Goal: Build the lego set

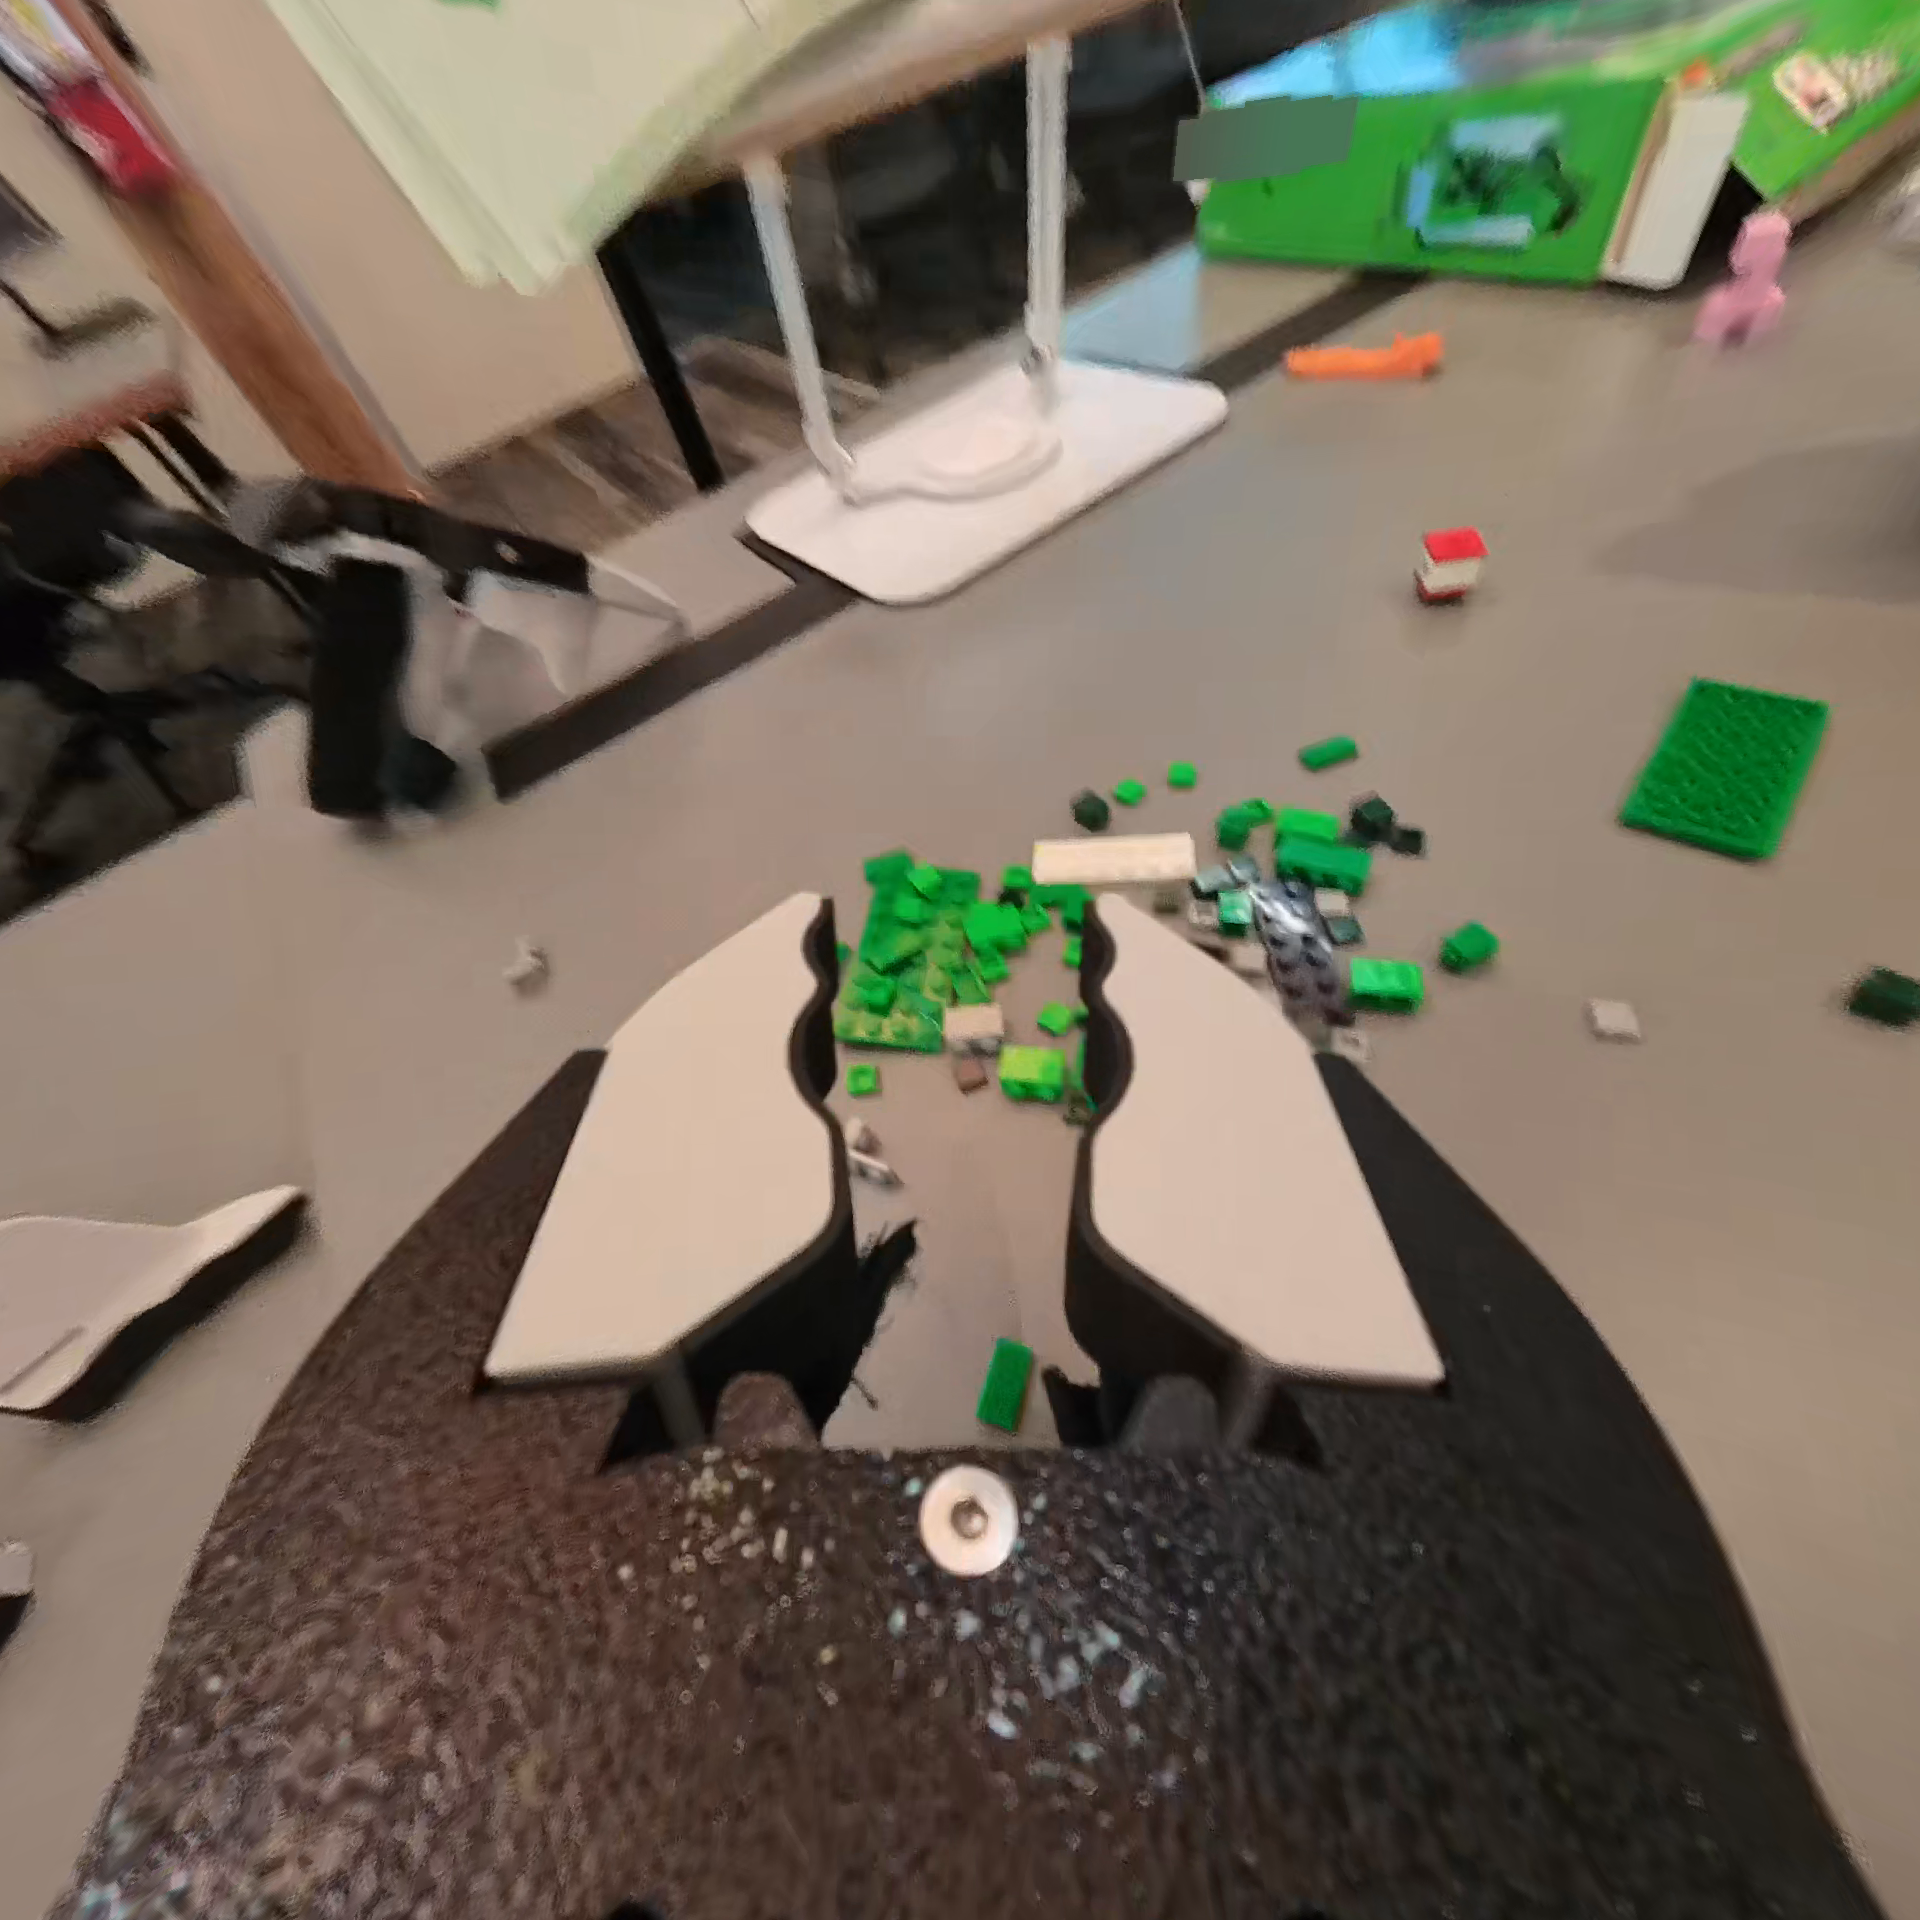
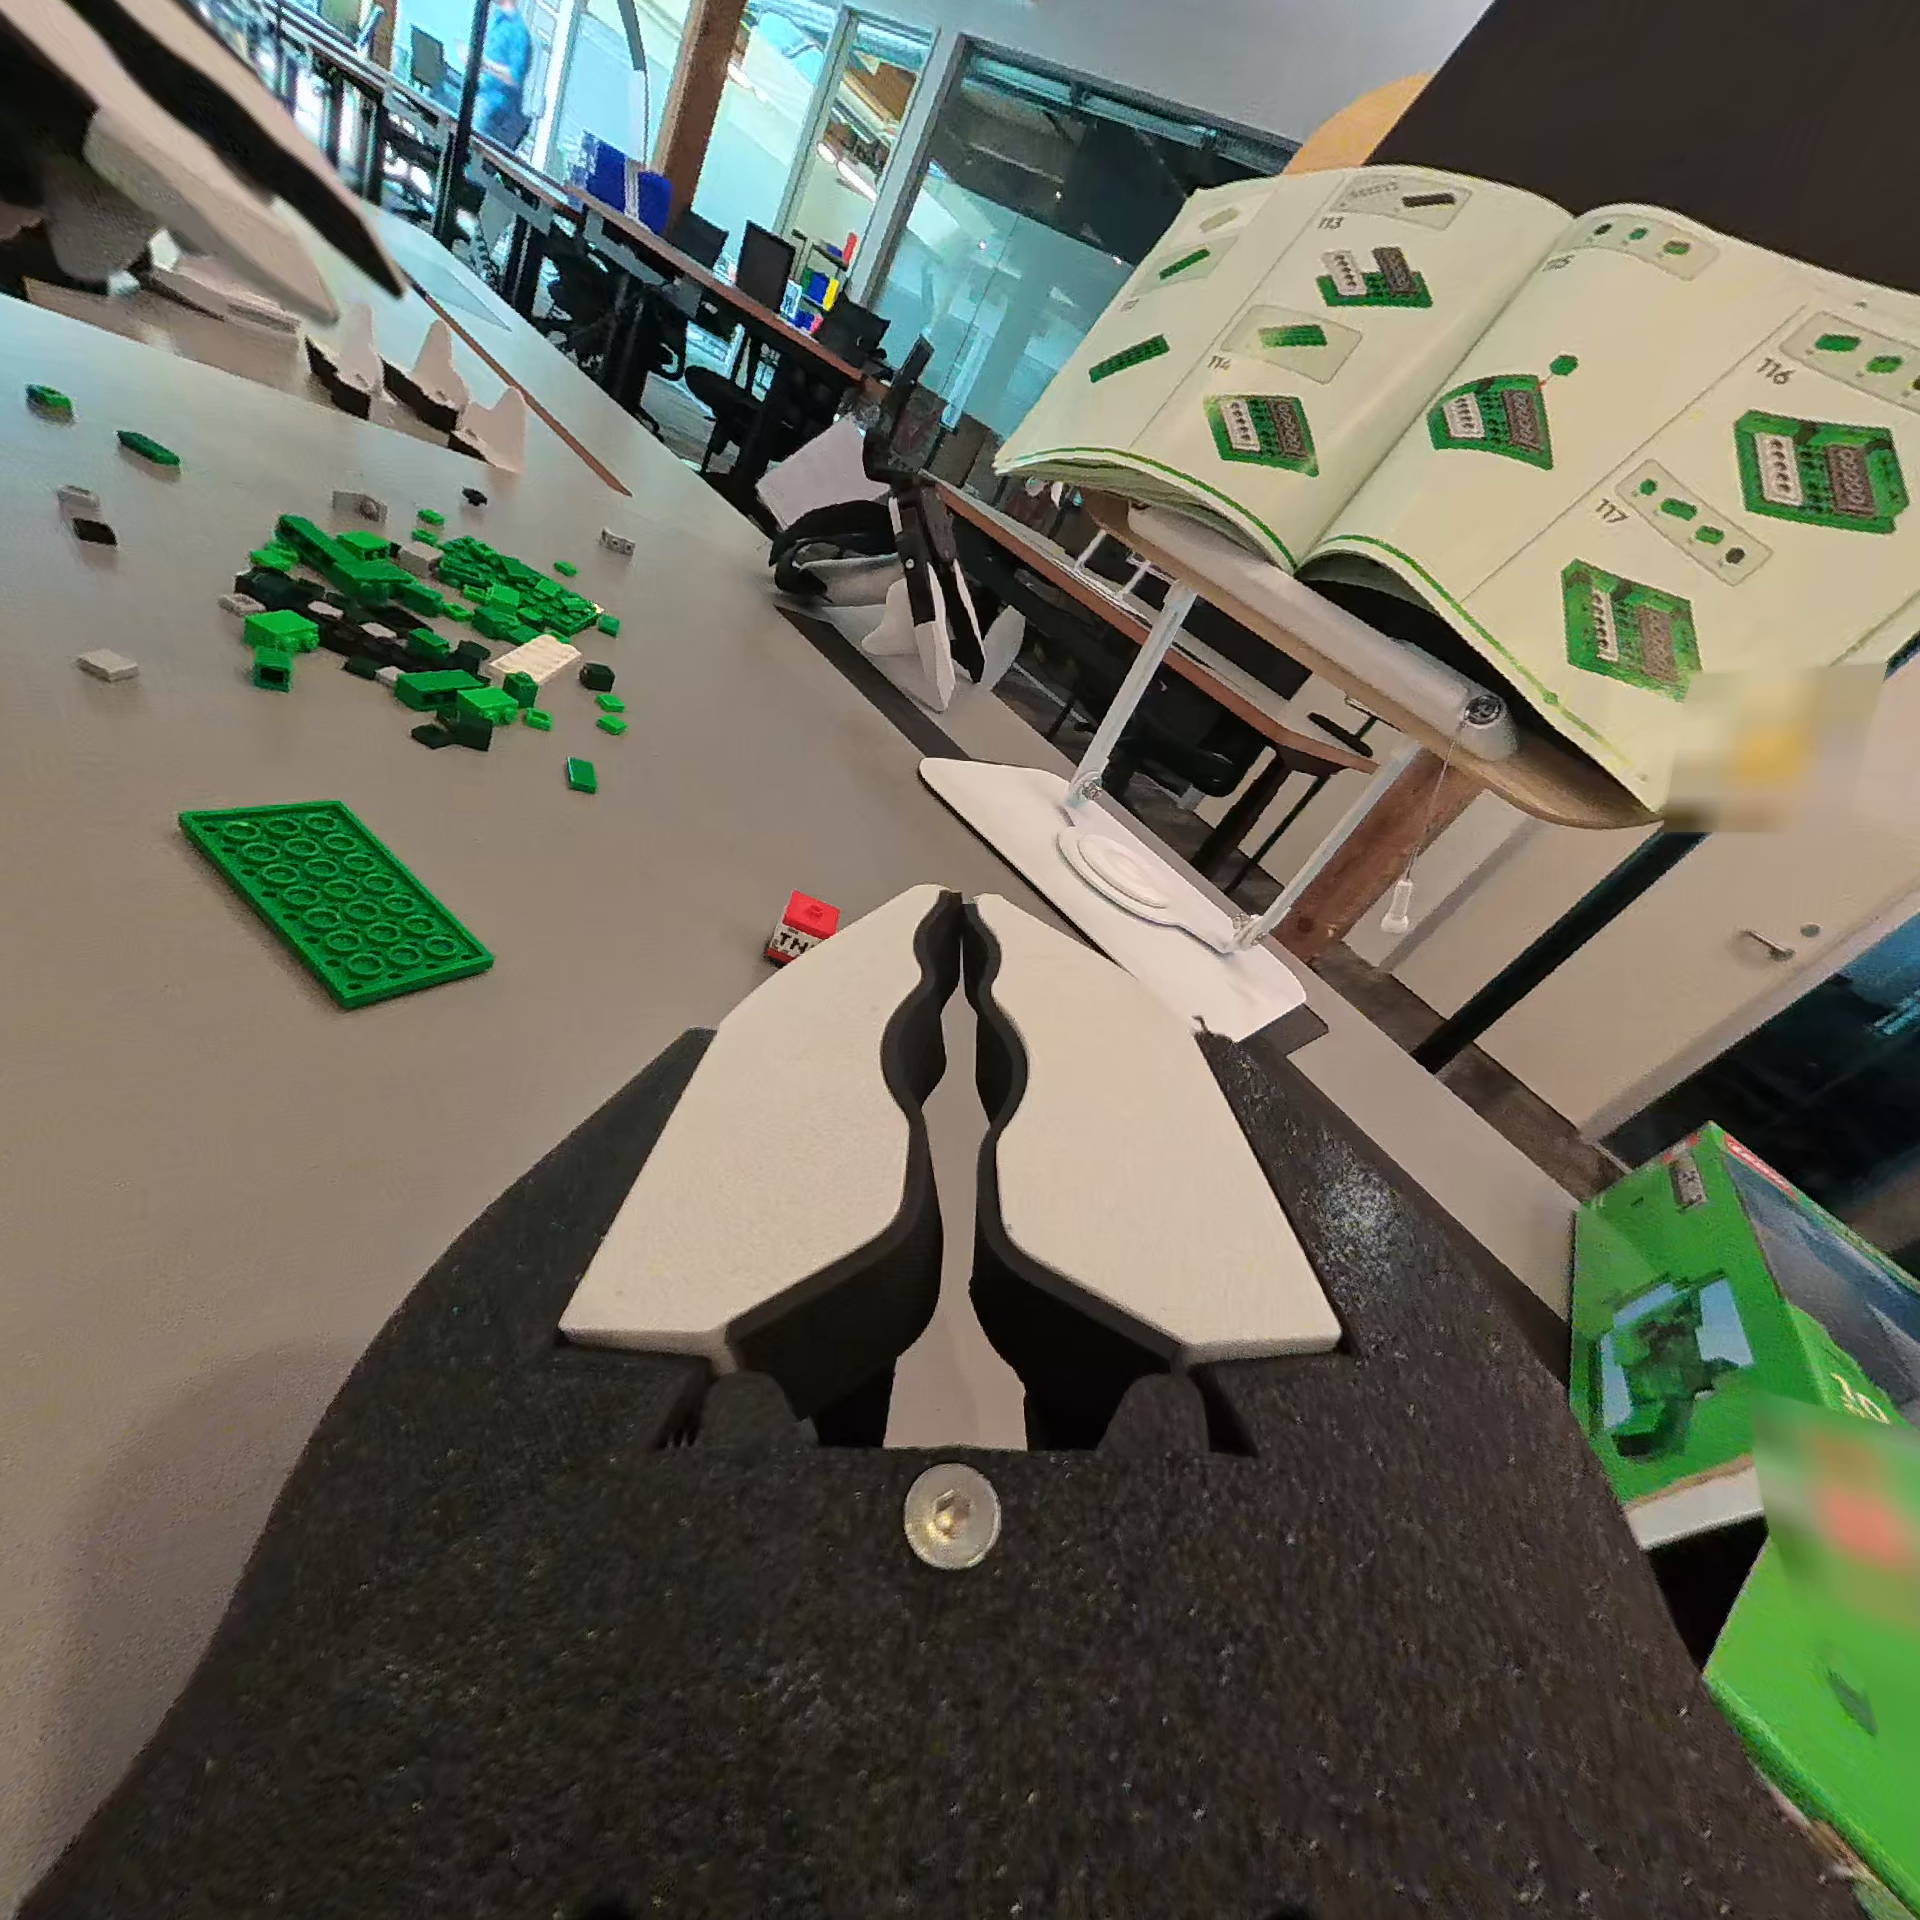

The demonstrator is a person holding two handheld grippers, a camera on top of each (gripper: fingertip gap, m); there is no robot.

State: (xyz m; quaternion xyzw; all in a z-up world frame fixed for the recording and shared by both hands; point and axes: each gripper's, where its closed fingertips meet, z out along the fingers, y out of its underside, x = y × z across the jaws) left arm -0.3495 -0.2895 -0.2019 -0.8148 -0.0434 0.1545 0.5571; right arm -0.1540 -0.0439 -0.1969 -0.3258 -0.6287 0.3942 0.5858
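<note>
A pile of loose green, dark and white bricks [image 1: 1122,935] lies on the grey table [image 1: 1351,1299]; it also shows in the right wrist view [image 2: 416,613]. A green baseplate lies upside down to the right of it [image 1: 1727,769], [image 2: 332,899]. My left gripper [image 1: 956,920] is open and empty, hovering just above and before the pile. My right gripper [image 2: 958,904] is shut and empty, above the table near a small red-topped block [image 2: 802,925], which also shows in the left wrist view [image 1: 1449,564]. The open instruction book [image 2: 1507,416] rests on a stand.
The stand's white base [image 1: 987,468], [image 2: 1122,883] sits at the table's far edge. The green set box [image 1: 1455,187], [image 2: 1714,1330] stands at the right. An orange piece [image 1: 1366,356] and a pink figure [image 1: 1745,281] lie near it. Spare gripper fingers [image 2: 416,390] lie beyond the pile. One gripper's finger ends stand about 30 cm off the other's. My left tips are about 25 cm from the small red-topped block [image 2: 802,925], my right tips only 11 cm. It turns up in the left wrist view [image 1: 1471,539] as well.
</note>
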